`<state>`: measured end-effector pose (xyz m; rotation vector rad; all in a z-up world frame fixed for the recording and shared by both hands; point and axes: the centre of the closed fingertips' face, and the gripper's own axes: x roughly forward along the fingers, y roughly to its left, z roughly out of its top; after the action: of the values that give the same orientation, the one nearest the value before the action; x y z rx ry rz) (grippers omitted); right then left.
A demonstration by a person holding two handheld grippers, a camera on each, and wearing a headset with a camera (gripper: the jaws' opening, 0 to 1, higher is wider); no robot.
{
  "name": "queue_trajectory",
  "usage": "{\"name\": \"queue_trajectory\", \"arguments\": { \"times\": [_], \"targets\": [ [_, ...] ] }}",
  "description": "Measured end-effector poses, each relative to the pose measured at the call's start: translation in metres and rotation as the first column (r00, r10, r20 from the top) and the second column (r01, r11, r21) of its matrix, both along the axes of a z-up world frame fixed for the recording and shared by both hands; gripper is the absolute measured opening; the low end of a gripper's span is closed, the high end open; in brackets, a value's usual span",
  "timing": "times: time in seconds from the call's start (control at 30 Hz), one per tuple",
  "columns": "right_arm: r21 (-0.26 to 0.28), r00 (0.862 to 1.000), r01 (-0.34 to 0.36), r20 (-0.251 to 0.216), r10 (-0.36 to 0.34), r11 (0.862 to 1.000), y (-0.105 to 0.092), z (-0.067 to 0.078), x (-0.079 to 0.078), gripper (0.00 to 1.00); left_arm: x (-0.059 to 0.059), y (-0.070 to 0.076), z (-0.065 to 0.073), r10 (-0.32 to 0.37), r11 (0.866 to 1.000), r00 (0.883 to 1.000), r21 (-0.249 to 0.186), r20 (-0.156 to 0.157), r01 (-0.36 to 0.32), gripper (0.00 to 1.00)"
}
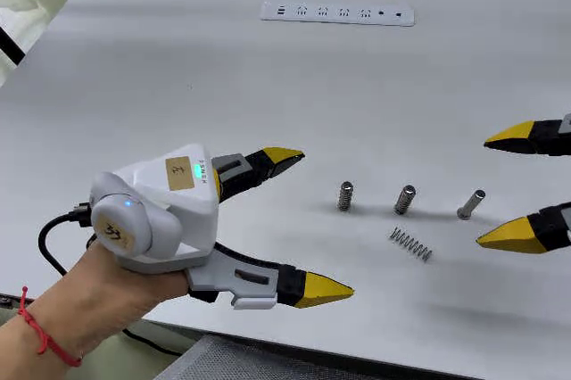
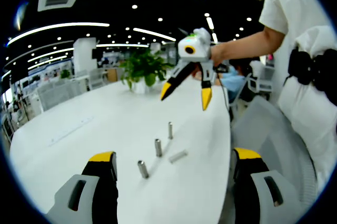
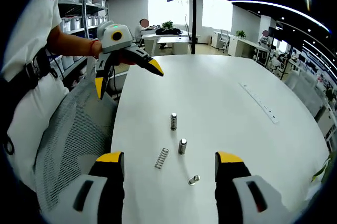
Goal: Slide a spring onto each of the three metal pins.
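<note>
Left tongs (image 1: 327, 222), right tongs (image 1: 482, 191) gape empty over white table (image 1: 178, 86); open-plan office (image 3: 231, 19)

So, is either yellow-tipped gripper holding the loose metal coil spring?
No, the metal coil spring lies free on the white table.

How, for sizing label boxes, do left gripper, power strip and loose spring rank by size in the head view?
1. left gripper, inflated by nearness
2. power strip
3. loose spring
</note>
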<state>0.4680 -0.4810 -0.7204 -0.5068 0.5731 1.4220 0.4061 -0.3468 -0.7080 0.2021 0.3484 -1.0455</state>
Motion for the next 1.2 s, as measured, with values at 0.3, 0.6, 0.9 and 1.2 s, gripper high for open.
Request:
{"name": "queue_trajectory", "arguments": {
  "times": [0.3, 0.6, 0.9, 1.2],
  "targets": [
    [0.051, 0.999, 0.052, 0.003, -0.053, 0.997, -0.037, -0.008, -0.001, 0.85, -0.001, -0.013, -0.001, -0.058, 0.997, 0.998, 0.06, 0.001, 0.058, 0.88],
    [0.09, 0.995, 0.097, 0.004, -0.098, 0.991, -0.058, -0.013, -0.016, 0.9, -0.004, -0.034, -0.011, -0.163, 0.972, 0.986, 0.168, -0.019, 0.164, 0.82],
    [0.123, 0.991, 0.135, -0.01, -0.134, 0.983, -0.062, -0.014, -0.032, 0.9, -0.001, -0.063, -0.039, -0.246, 0.925, 0.966, 0.278, -0.086, 0.26, 0.7],
    [0.154, 0.982, 0.189, -0.024, -0.187, 0.97, -0.081, -0.022, -0.03, 0.89, 0.003, -0.09, -0.079, -0.3, 0.855, 0.942, 0.396, -0.147, 0.334, 0.56]
  ]
}}
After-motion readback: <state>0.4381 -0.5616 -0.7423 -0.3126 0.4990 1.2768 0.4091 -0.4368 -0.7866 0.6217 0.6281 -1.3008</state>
